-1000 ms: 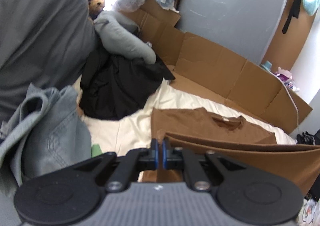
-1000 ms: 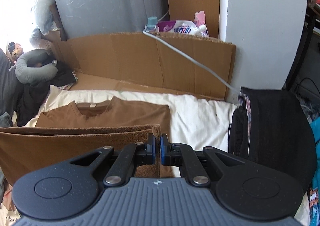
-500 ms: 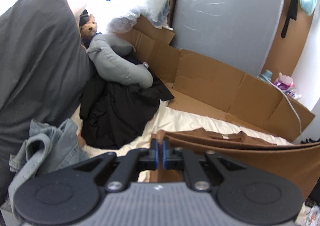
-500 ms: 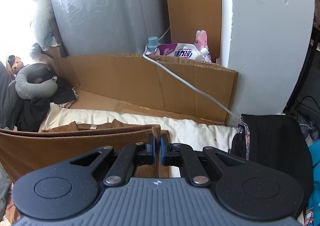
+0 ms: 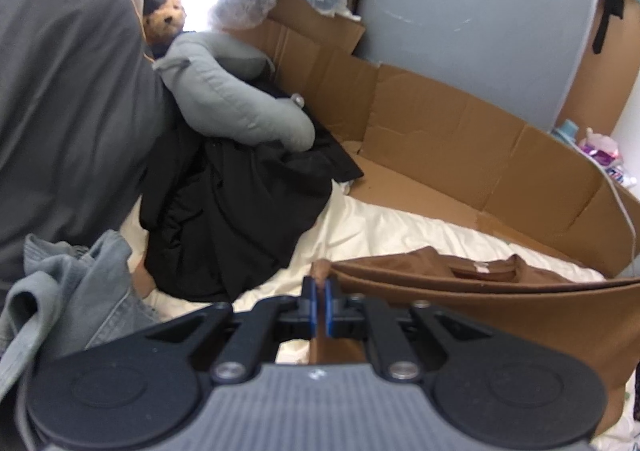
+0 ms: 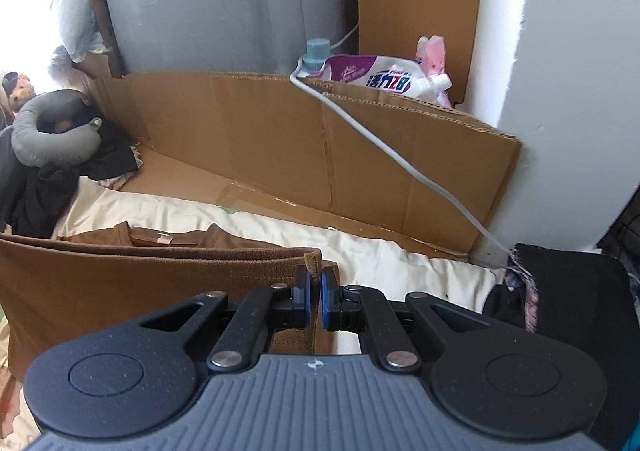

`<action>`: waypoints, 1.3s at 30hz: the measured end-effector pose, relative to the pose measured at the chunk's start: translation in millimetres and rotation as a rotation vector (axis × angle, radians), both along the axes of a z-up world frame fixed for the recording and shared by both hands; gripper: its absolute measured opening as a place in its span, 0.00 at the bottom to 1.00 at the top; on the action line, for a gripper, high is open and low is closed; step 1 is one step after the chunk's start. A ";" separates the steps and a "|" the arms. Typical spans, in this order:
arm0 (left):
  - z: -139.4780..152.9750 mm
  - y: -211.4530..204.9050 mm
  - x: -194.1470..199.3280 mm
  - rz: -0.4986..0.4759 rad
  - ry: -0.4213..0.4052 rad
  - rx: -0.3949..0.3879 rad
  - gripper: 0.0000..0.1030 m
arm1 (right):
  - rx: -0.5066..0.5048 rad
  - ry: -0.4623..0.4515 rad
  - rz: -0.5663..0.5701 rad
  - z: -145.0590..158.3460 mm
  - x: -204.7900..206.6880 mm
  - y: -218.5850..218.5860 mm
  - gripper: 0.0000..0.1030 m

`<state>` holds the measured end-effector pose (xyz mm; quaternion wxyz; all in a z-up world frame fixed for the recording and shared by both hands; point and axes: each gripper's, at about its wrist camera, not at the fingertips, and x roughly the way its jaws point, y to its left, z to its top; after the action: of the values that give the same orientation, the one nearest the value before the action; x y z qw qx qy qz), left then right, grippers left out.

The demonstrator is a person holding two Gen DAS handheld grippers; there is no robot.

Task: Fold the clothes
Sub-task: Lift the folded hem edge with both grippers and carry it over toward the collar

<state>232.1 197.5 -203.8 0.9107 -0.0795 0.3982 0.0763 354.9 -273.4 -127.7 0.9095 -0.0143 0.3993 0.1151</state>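
Daylight is blown out to white glare above the grey pillow (image 5: 72, 83) in the upper left of both views, the far clutter is softly blurred, and straight edges are bent by fisheye distortion towards dark corners.

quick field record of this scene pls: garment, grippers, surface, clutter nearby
garment: brown t-shirt, bottom hem lifted and stretched toward its collar
left gripper: shut on one hem corner
right gripper: shut on the other hem corner
surface: cream sheet
left clutter: black clothes, grey neck pillow, denim garment
behind: cardboard wall
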 end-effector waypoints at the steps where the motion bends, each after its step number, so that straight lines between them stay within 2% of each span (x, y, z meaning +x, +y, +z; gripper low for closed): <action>1: -3.8 1.3 5.3 0.000 0.004 0.002 0.04 | -0.005 0.004 0.002 -3.0 6.8 2.5 0.03; 10: -27.9 14.4 58.0 0.013 0.025 0.000 0.04 | -0.056 0.056 0.007 -29.2 60.1 22.9 0.03; 22: -76.4 9.6 122.0 -0.028 0.108 0.074 0.04 | -0.131 0.139 -0.014 -87.2 127.0 39.1 0.03; 29: -108.2 9.6 145.1 -0.021 0.165 0.112 0.04 | -0.152 0.163 -0.004 -119.0 151.5 50.8 0.03; 32: -112.8 6.2 148.1 -0.043 0.173 0.163 0.04 | -0.147 0.165 -0.008 -126.5 155.7 52.8 0.03; 39: -107.6 6.5 155.4 -0.044 0.164 0.167 0.04 | -0.138 0.156 -0.031 -121.6 158.8 51.8 0.03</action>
<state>387.5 204.0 -311.4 0.8800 0.0121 0.4652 0.0953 513.8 -221.6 -249.3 0.8741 -0.0619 0.4761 0.0739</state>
